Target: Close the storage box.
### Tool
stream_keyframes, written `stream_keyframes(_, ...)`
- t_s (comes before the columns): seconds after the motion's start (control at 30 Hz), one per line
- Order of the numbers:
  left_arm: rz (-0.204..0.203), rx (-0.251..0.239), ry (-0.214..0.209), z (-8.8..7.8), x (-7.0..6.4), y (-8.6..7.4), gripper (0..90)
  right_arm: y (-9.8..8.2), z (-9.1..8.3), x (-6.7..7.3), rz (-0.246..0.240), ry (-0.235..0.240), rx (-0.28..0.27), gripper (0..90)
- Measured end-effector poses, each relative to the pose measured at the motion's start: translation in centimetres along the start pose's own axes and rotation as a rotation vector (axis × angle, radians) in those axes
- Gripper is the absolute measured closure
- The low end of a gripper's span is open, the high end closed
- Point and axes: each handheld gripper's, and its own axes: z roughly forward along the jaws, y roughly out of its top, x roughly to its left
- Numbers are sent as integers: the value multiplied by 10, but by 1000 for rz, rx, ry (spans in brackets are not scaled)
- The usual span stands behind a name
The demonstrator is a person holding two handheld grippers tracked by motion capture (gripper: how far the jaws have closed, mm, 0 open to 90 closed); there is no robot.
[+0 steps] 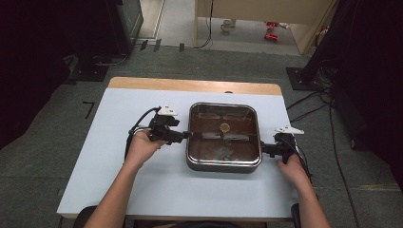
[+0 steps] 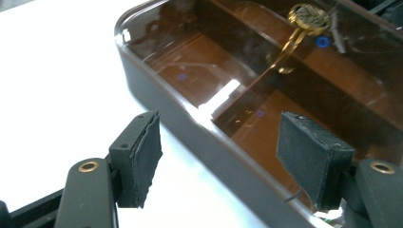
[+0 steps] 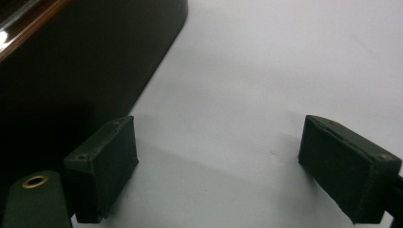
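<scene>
Your left gripper [image 2: 218, 161] stands open, its jaws straddling the left rim of the square glass-lidded pan [image 1: 223, 137], not pressing it. Your right gripper [image 3: 218, 166] gapes empty just beside the pan's opposite wall. Its divider runs from one gripper toward the other.

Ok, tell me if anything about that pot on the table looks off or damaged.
Nothing stands out. The square pot sits flat and square on the white table, its glass lid seated evenly with the brass knob on top. No spill or crack shows. The lid carries smears and glare only.
</scene>
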Motion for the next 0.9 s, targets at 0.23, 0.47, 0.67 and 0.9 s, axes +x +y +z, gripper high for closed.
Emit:
stream_keyframes(0.23, -14, -8, 65, -9, 5, -19, 267, 0, 0, 0, -1, -2, 2, 122)
stream_keyframes(0.47, -23, -1, 114, -14, 7, -38, 261, 0, 0, 0, -2, -2, 2, 122)
stream_keyframes(0.67, -42, 6, 148, -13, 8, -54, 251, 0, 0, 0, -2, -2, 3, 122)
stream_keyframes(0.9, -59, 14, 177, -12, 4, -74, 235, 0, 0, 0, -2, -2, 3, 122)
